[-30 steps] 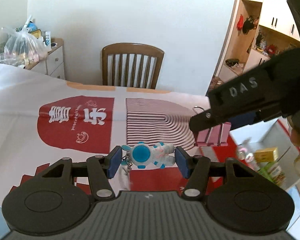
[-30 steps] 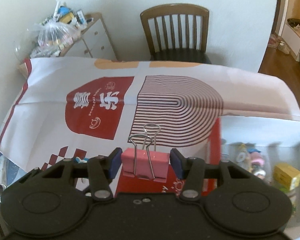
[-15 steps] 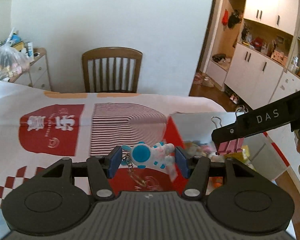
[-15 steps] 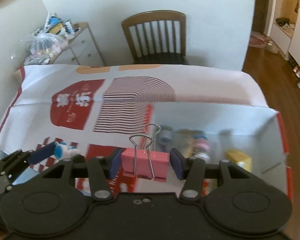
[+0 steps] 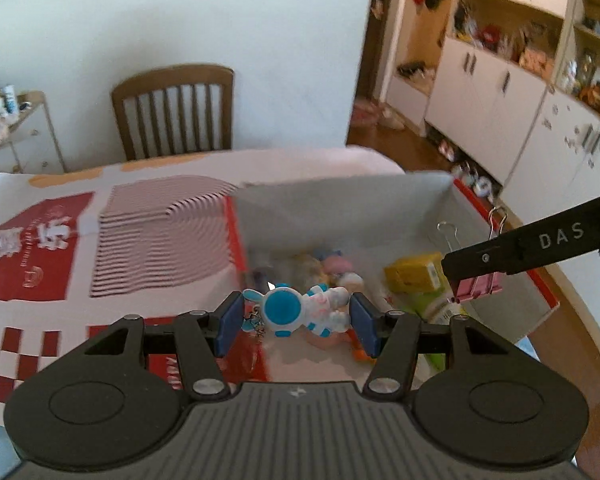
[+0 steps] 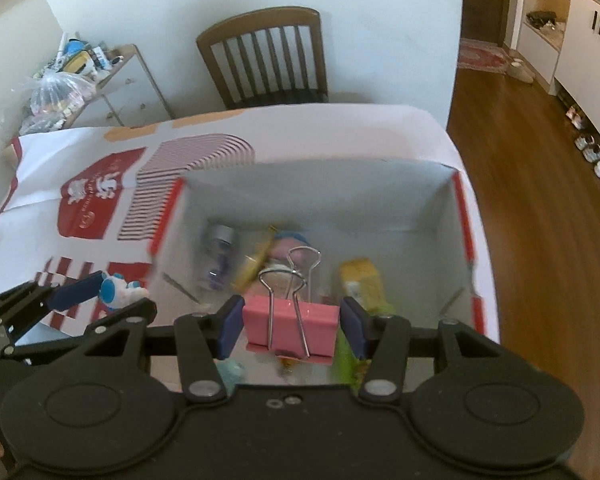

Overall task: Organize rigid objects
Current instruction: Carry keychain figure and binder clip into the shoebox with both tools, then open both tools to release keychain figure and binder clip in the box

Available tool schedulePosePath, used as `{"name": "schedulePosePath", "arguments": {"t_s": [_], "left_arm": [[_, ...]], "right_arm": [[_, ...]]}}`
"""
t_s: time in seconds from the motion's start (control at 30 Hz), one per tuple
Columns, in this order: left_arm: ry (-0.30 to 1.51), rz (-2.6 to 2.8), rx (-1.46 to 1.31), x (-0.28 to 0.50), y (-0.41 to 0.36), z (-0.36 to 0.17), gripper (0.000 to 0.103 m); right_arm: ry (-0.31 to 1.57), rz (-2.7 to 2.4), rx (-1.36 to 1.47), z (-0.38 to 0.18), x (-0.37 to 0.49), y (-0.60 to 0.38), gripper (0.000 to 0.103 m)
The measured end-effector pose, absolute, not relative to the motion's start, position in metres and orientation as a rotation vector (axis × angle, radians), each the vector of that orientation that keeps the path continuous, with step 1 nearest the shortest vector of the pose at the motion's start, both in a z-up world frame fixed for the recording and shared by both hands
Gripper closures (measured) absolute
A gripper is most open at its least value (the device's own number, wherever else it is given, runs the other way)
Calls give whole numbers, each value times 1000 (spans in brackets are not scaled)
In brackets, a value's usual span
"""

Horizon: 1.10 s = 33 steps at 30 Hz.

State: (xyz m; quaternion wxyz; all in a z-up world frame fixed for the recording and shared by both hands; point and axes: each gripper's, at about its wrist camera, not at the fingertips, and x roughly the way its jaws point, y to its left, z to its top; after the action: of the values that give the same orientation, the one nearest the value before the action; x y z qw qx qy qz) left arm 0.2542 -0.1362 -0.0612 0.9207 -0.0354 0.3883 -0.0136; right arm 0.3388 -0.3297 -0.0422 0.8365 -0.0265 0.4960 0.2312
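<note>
One astronaut keychain point(image 5: 300, 310), one binder clip point(image 6: 291, 328).

A small white-and-blue plastic astronaut keychain figure point(image 5: 300, 312) lies sideways, pinched between two blue pads, its round blue visor up and a short chain dangling below, above the near left rim of the open red-and-white cardboard box point(image 6: 466, 240). To its right, a pink metal binder clip point(image 6: 291, 328) with silver wire handles raised hangs over the box interior, above blurred small items there.
</note>
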Motion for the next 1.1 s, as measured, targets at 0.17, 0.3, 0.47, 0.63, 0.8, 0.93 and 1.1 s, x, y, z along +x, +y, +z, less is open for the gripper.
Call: {"name": "schedulePosePath", "arguments": {"t_s": [0.17,0.3,0.47,0.63,0.8,0.93,1.1], "left_arm": [[878,-40,-41,276,-157,-81,46],[926,-34,-4,292,-172,-94,45],[970,-21,14,307,-183,-107,45],[980,-7,50,314,-192,-109,45],[988,-14,78,319,-206,-110,45],[1004,-3,65,324,-207,-115,45],[1054,-8,25,332,-206,-123,45]], "right_arm": [[1062,486,-89,-58,345,-341,52],[1078,503,-108,-71,350,-346,52],[1114,498,-127,-89,356,-354,52],[1128,530,-182,-101,348,-351,52],[1105,529,-222,-102,347,-353,52],[1084,536,-247,-99,344,-356,52],[1079,541,-240,-99,343,-359,52]]}}
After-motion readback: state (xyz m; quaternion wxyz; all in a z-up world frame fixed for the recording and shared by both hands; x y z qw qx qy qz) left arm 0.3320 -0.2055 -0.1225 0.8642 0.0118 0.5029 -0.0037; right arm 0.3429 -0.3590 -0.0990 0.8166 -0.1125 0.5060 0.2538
